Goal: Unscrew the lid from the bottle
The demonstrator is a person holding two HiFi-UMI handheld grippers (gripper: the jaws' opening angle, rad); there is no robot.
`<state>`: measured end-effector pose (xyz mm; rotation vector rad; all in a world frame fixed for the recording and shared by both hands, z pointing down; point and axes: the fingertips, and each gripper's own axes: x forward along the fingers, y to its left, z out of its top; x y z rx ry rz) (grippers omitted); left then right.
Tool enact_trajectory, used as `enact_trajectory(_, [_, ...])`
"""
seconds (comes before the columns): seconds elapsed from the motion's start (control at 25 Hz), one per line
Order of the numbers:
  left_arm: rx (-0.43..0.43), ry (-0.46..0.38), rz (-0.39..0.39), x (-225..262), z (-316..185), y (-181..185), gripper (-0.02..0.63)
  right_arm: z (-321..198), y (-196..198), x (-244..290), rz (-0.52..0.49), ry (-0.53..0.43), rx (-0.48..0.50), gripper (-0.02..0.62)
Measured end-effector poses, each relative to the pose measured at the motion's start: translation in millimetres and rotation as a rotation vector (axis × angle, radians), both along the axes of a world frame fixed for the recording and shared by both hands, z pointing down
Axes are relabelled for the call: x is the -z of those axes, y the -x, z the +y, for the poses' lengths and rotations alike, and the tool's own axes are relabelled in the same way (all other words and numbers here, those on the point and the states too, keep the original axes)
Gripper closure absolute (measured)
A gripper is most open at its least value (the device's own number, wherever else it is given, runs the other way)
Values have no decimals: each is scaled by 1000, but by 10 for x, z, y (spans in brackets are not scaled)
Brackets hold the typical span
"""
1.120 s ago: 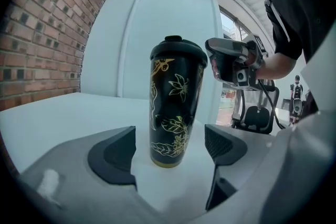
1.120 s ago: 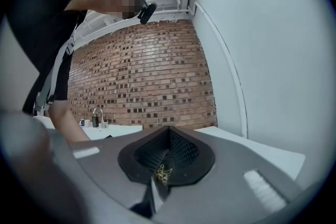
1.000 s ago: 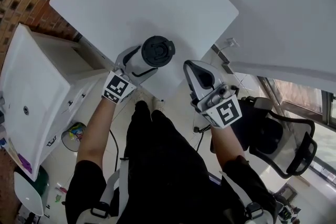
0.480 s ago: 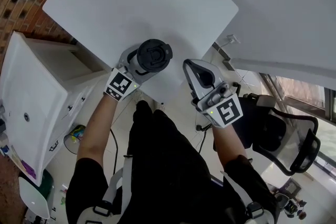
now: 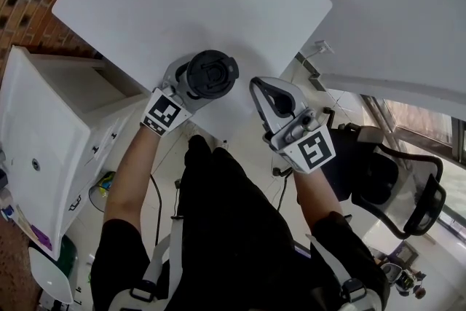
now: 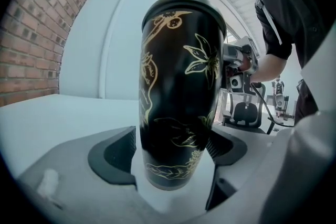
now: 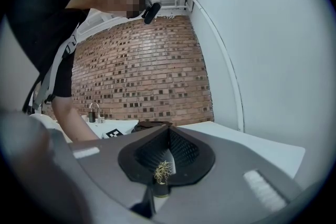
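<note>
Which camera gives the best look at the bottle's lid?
The head view: it looks straight down on the black lid. The left gripper view catches only its rim atop the bottle; the right gripper view shows barely a dark sliver.

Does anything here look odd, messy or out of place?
One small thing: a tuft of pale, straw-like fibres is caught between the shut jaws of the right gripper. Otherwise the black bottle, lid on, is held in the left gripper, and nothing looks spilled or broken.

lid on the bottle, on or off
On: the black lid sits flush atop the bottle, no gap showing in the left gripper view.
</note>
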<state>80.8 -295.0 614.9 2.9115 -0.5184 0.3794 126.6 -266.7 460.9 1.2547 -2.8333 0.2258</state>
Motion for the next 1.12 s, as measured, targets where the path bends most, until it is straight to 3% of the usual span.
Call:
enact_trajectory(0.12, [-8, 5, 2, -1, 7, -12, 192, 30, 37, 0, -13, -1, 23, 524])
enact_trajectory(0.28, [-30, 9, 5, -2, 33, -25, 224, 59, 212, 9, -17, -18, 91, 264])
enact_trajectory(0.4, [-31, 9, 5, 0, 40, -18, 227, 6, 379, -14, 11, -38, 105, 165])
enact_trajectory(1.12, [-21, 12, 3, -8, 47, -41, 229, -259, 872, -193, 58, -59, 132, 137])
